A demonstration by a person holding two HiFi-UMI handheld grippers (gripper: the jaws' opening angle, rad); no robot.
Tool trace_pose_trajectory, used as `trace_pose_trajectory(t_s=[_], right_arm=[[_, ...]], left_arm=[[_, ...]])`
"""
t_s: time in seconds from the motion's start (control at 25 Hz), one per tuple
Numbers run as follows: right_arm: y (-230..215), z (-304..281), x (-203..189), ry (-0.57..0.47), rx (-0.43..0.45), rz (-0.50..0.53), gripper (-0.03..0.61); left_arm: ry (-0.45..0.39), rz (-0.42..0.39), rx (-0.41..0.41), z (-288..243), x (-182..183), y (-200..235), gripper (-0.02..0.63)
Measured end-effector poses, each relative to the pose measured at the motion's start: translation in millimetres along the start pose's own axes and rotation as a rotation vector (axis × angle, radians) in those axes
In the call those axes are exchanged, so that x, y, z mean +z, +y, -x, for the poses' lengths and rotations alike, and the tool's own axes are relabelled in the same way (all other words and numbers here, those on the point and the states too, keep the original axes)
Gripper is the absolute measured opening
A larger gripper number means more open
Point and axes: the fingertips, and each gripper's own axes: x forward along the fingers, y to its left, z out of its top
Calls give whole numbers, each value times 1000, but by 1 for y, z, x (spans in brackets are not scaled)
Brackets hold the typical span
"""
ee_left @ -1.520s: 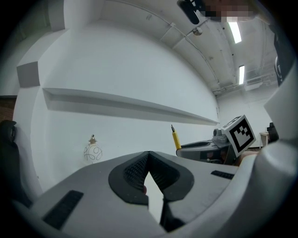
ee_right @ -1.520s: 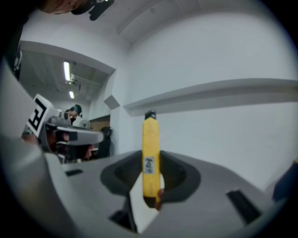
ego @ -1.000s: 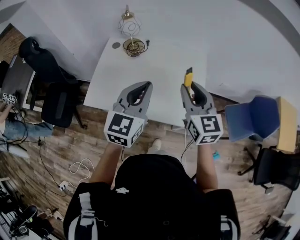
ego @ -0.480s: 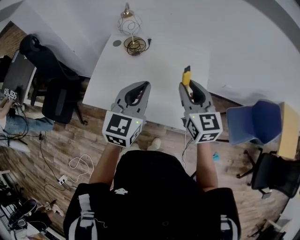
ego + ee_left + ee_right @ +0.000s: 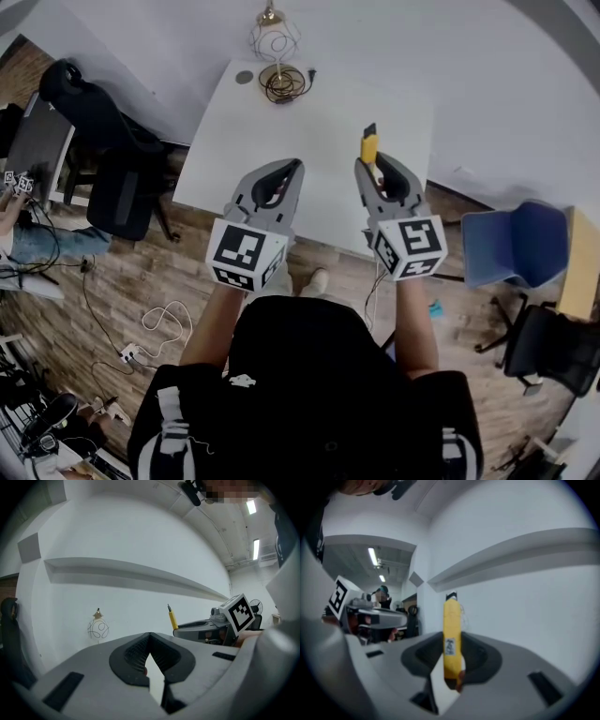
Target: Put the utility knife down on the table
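Observation:
The yellow utility knife [image 5: 369, 147] sticks out forward from my right gripper [image 5: 375, 162], which is shut on its handle; its dark tip points toward the wall. In the right gripper view the knife [image 5: 451, 637] stands upright between the jaws. My left gripper [image 5: 292, 167] hovers beside it to the left, shut with nothing in it. Both hang above the near edge of the white table [image 5: 281, 131]. The left gripper view shows the knife [image 5: 172, 618] and the right gripper's marker cube [image 5: 242, 612] off to the right.
A wire-globe lamp [image 5: 274, 37] and a coiled cable [image 5: 286, 82] sit at the table's far end, with a round grommet [image 5: 245, 77] beside them. A blue chair [image 5: 511, 244] stands at the right, a black chair [image 5: 98, 131] at the left. White wall lies beyond.
Both grippers have edged forward over the table's near edge, side by side. The right one still holds the knife; the left stays shut.

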Motion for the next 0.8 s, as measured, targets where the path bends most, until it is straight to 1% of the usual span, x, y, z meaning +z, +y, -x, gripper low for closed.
trace_pose_trajectory(t_s=[0.24, 0.36, 0.44, 0.56, 0.8], right_arm=[[18, -32, -6, 39, 13, 15, 136], [30, -50, -12, 75, 41, 22, 135], [39, -63, -19, 112, 78, 26, 137], [54, -82, -36, 183, 156, 28, 135], [89, -102, -79, 332, 288, 91, 136]], left_arm=[[-1, 11, -19, -1, -2, 30, 15], [1, 20, -19, -2, -3, 48, 15], [8, 14, -14, -4, -5, 60, 15], [23, 8, 2, -7, -10, 78, 15], [50, 36, 26, -6, -24, 100, 15]])
